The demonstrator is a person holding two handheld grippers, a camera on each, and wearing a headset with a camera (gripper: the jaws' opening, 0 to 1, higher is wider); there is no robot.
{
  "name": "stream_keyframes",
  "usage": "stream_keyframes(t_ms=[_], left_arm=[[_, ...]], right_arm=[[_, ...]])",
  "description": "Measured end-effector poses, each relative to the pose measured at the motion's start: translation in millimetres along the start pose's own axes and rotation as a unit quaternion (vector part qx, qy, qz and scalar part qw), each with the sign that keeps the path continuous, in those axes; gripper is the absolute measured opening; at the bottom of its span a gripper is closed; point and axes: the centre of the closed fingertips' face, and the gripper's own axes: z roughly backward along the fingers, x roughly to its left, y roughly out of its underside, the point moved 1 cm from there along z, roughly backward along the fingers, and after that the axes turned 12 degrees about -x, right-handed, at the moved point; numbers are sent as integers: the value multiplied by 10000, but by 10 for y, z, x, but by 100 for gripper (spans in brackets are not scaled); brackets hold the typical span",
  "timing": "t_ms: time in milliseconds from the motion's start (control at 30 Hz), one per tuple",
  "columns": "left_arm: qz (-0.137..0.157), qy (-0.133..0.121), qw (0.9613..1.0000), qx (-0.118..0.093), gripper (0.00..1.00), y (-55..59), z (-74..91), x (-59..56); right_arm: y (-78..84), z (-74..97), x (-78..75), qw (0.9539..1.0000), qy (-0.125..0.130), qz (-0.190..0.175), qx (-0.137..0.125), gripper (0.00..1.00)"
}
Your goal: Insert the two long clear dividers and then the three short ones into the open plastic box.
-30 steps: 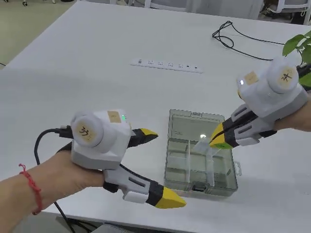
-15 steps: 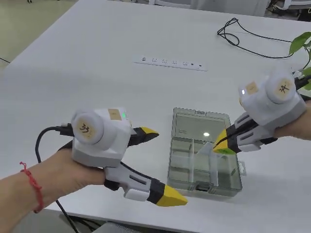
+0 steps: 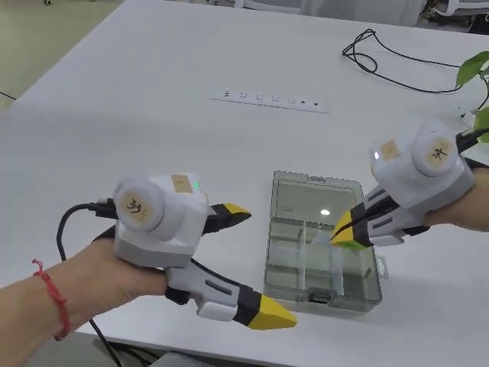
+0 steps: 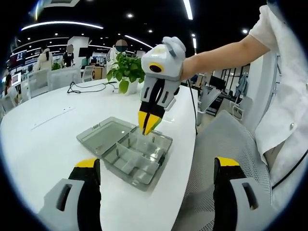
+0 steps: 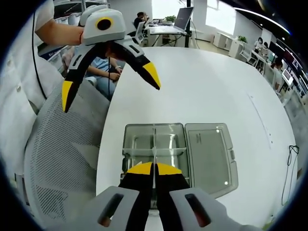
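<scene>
White table [image 3: 153, 99] with an open plastic box [image 3: 317, 195] at lower centre. Right gripper [image 3: 341, 232] pinches a clear divider [image 3: 350, 245] over it; left gripper [image 3: 267, 267], lower left, jaws spread.

Clear grey box [image 3: 269, 264], lid [image 3: 315, 197] flat open; dividers [image 3: 302, 260] upright inside

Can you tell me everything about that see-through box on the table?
The box is a flat case of smoky, clear plastic. It lies open near the front edge of the white table. Its lid lies flat behind the tray, and a small dark latch sits on the front wall. Clear walls inside split the tray into compartments. The right tool, shut on a clear divider, reaches down into the tray's right part.
</scene>
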Motion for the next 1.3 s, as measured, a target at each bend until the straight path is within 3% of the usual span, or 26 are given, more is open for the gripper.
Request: stream_keyframes(t_ms=[300,467,967,1300], left_arm=[[8,11,10000,-7,100,0,-6,-1],[15,14,10000,-4,100,3,-6,1],[2,3,10000,67,100,60,24,28],[5,-48,10000,77,100,76,31,68]], right_arm=[[21,-16,-17,9997,-79,223,-7,2],[38,-80,-71,9999,-44,163,13,2],[247,-342,-58,9967,-154,386,690,3],[309,-380,-58,9952,-154,447,852,3]])
